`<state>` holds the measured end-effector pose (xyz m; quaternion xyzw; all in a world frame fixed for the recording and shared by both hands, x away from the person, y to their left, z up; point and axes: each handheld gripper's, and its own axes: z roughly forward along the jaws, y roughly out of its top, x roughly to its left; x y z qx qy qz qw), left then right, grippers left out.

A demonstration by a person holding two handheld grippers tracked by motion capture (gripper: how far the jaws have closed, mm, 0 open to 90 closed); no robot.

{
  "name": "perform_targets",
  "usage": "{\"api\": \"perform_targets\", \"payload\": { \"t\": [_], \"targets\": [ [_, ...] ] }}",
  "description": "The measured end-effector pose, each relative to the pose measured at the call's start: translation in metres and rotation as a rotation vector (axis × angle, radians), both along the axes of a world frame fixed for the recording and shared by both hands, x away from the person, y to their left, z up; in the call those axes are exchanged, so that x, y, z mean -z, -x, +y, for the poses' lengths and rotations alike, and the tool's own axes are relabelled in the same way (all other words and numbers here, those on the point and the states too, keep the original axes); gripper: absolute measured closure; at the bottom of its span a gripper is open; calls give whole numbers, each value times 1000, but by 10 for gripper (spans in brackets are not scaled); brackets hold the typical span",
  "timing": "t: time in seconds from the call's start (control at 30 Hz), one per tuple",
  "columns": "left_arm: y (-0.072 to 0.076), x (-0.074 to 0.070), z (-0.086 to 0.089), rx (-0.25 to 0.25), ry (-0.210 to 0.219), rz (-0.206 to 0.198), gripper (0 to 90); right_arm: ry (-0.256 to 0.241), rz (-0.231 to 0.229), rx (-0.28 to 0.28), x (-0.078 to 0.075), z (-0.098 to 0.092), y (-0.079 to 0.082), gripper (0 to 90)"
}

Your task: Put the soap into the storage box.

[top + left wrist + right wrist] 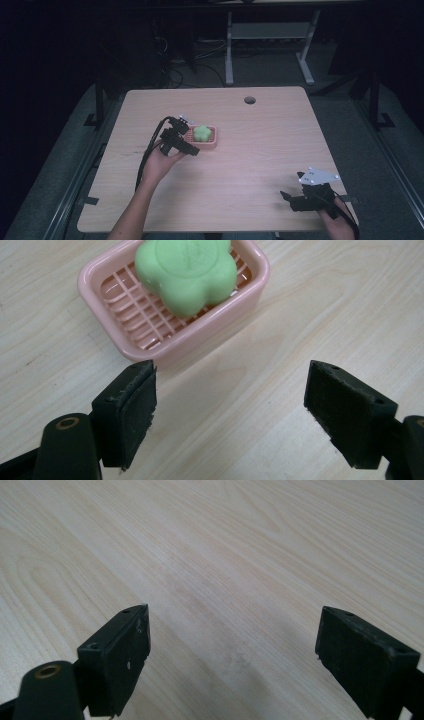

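Approaching: we are bringing the left claw [227, 415], jaws spread, just short of the pink soap dish [125, 342] holding green flower soap [187, 272] mid-counter [260, 150]. Right claw [232, 662], spread, is idling near the corner. Next: closing around the soap, we judge.

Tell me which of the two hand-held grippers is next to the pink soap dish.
The left hand-held gripper: its open jaws sit just short of the pink soap dish holding the green soap. The right hand-held gripper is over bare table.
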<state>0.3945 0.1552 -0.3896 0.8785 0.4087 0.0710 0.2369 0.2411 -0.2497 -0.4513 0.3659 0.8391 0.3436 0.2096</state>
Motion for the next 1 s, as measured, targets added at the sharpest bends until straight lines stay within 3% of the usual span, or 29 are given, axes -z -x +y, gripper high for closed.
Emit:
{"api": "perform_targets", "payload": {
  "t": [0.37, 1.0],
  "targets": [
    [17, -1, 9, 11, 13, -19, 209, 11, 7, 3, 2, 1, -1, 138],
    [43, 6, 19, 46, 21, -19, 209, 23, 16, 4, 3, 2, 0, 138]
  ]
}}
